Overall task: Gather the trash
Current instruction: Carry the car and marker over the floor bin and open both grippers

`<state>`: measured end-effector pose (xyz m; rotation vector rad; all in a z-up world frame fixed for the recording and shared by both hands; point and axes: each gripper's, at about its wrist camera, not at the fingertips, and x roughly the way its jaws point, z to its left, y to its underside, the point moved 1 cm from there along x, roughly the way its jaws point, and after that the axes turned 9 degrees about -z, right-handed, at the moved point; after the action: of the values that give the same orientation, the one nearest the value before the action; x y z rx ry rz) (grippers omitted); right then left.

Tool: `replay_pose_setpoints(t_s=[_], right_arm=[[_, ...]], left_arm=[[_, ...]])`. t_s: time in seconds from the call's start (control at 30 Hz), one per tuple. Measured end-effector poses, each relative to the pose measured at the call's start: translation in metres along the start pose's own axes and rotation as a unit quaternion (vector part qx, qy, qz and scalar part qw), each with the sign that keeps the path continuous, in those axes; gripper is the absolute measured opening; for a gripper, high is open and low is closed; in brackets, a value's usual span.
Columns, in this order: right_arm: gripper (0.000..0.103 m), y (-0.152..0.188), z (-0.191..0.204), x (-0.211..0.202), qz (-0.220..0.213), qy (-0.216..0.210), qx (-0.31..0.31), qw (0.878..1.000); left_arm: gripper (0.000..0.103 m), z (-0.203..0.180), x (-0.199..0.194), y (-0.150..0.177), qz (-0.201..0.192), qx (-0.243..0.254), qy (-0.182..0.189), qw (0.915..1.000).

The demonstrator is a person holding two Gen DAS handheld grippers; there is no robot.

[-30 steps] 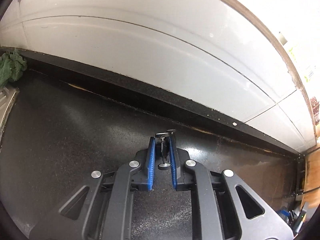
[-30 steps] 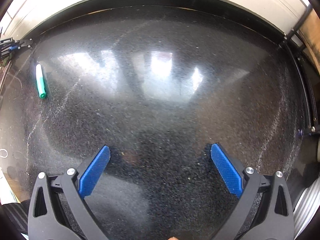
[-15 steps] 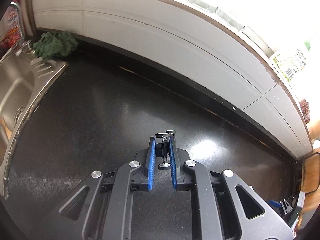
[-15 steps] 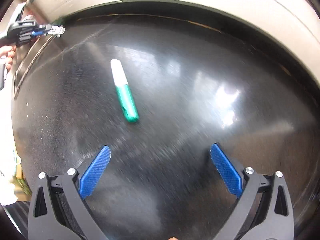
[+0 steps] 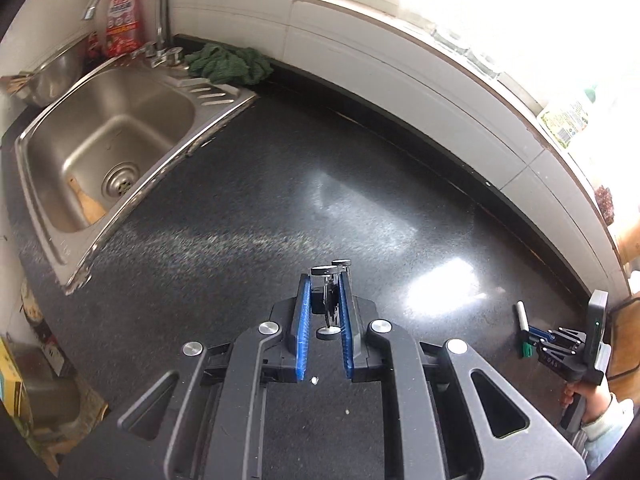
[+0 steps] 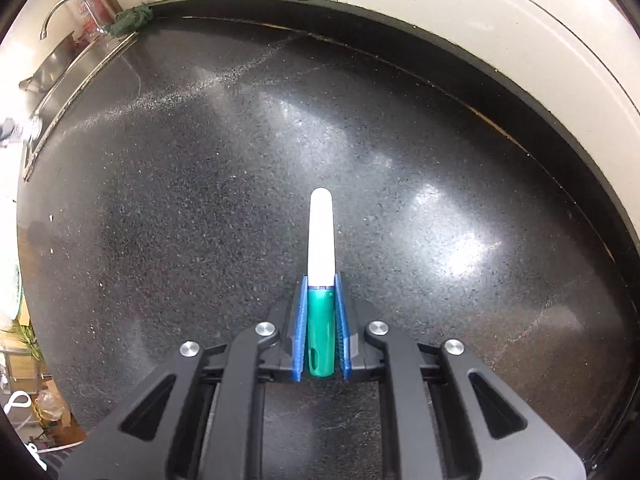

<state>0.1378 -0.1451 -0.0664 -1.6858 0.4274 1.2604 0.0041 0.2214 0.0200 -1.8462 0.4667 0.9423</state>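
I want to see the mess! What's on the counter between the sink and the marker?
Nothing. In the left wrist view, the black counter between the sink and the marker is bare, only shiny with glare.

Black speckled surface [image 6: 200,220] all around my marker [image 6: 321,264]: white barrel, green cap. My right hand-held gripper [image 6: 320,328] is black with blue pads [image 6: 299,336]. Left of the marker, a steel-grey sink [image 5: 108,136], a dark green cloth [image 5: 228,65] behind it, a red-labelled bottle [image 5: 122,16].

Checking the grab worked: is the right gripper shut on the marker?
Yes. The right gripper has just closed; both pads press the marker's green end.
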Motion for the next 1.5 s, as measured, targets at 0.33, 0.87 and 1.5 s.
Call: replay_pose_setpoints(t_s=[0.33,0.87,1.5], right_arm=[[0.014,-0.032,0.055,-0.019,-0.021,-0.02,-0.035,0.999],[0.014,-0.001,0.348,-0.036,0.014,-0.225,-0.243,0.943],[0.014,0.148,0.559,-0.019,0.121,-0.265,-0.408,0.865]], left_arm=[[0.012,0.094,-0.079,0.067,-0.014,-0.089,-0.084,0.9924],[0.012,0.205,-0.198,0.269,-0.001,-0.259,-0.209,0.9432],[0.012,0.233,-0.186,0.435,0.068,-0.422,-0.224,0.8758]])
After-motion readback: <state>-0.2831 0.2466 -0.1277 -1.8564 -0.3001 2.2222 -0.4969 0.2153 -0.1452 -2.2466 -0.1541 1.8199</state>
